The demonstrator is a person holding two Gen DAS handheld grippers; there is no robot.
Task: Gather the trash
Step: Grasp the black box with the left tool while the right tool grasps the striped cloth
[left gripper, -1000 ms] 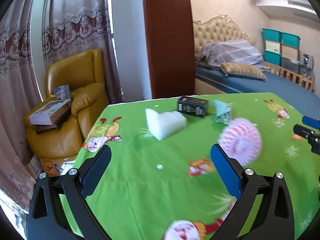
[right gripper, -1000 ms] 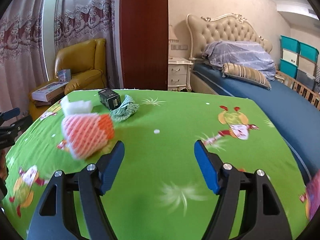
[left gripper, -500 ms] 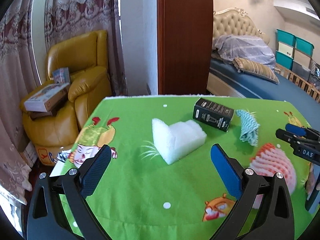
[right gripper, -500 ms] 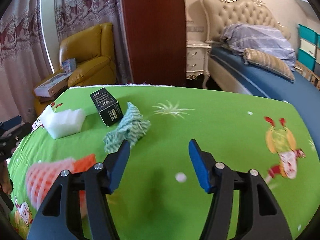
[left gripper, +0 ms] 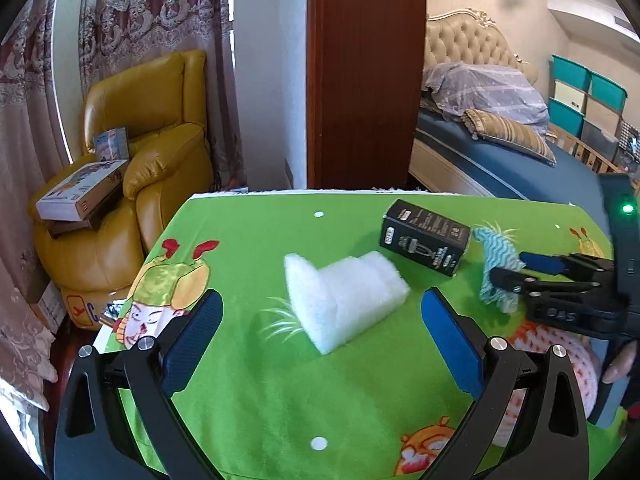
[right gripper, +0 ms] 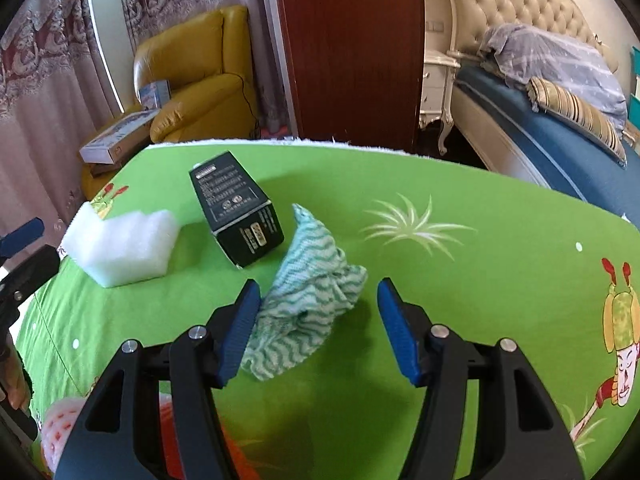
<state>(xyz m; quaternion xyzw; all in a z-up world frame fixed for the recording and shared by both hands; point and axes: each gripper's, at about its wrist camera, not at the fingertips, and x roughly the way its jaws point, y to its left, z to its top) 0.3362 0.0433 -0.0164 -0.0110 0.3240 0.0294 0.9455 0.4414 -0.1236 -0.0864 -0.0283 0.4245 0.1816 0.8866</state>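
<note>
While the right claw (right gripper: pixel 316 320) stands apart, the crumpled cloth (right gripper: pixel 308 300) is seen between its pads, touching the left one, long axis running away from the claw.

The black box (right gripper: pixel 236 208) carries print too small to read.

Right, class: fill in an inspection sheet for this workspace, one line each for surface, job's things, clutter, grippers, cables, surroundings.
Surface: green cartoon-print tablecloth.
Job's things: white foam block, black carton lying flat, crumpled teal-striped cloth, pink foam fruit net.
Clutter: nothing seen.
Grippers: left gripper open, before the foam; right gripper open, cloth between its fingers, left finger touching it.
Cables: nothing seen.
Surroundings: yellow armchair with boxes, bed, curtains.
</note>
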